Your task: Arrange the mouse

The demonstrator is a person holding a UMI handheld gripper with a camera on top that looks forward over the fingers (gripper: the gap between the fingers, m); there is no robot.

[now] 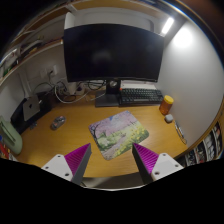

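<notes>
Hovering above wooden tabltop | gripper (113, 158) spread, holding nothing | mouse (169, 118) well beyond fingers, right of mousepad (119, 134), near orange cup (166, 104) | keyboard (140, 96) under monitor (113, 52) | stage: early, mouse ungrasped, mousepad bare

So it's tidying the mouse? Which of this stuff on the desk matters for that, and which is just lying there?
For the job:
gripper, fingers open
mouse pad
no mouse that I can make out

Just lying about:
monitor
keyboard
orange cup
cables
</notes>
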